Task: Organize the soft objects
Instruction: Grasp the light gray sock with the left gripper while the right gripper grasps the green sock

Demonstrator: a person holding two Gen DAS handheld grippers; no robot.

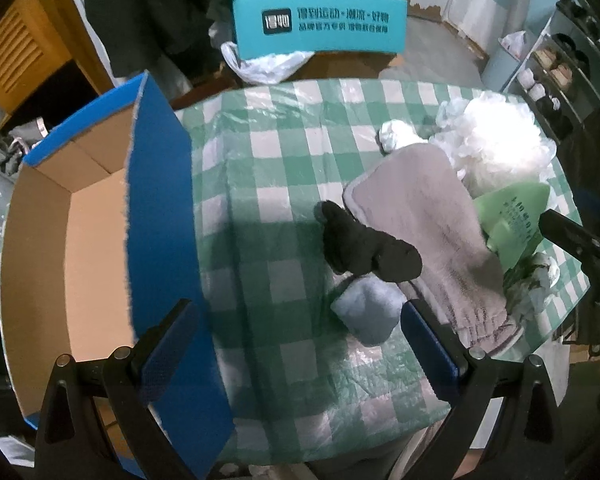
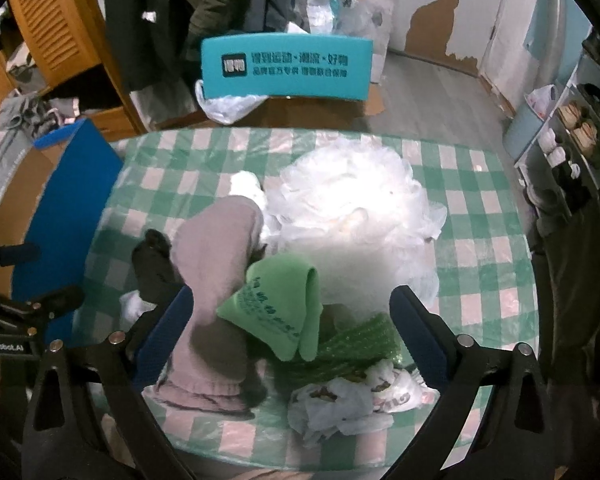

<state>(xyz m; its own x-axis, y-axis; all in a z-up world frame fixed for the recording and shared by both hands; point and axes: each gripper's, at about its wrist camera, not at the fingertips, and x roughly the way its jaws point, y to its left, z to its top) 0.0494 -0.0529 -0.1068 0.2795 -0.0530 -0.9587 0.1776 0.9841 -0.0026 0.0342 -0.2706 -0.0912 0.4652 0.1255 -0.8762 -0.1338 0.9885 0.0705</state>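
Since the soft pile lies ahead of both open, empty jaws | black sock (image 1: 364, 246) nearest left gripper (image 1: 300, 344), box (image 1: 80, 216) to its left | right gripper (image 2: 292, 344) straddles green cloth (image 2: 284, 312) | advice: pinch one item mid-body, lift clear before crossing box wall.

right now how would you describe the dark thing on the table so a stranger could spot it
Start at the green checked table, right of the blue cardboard box. In the pile there, the black sock lies on the left edge of the grey cloth, above a pale blue cloth. It is the only black item.
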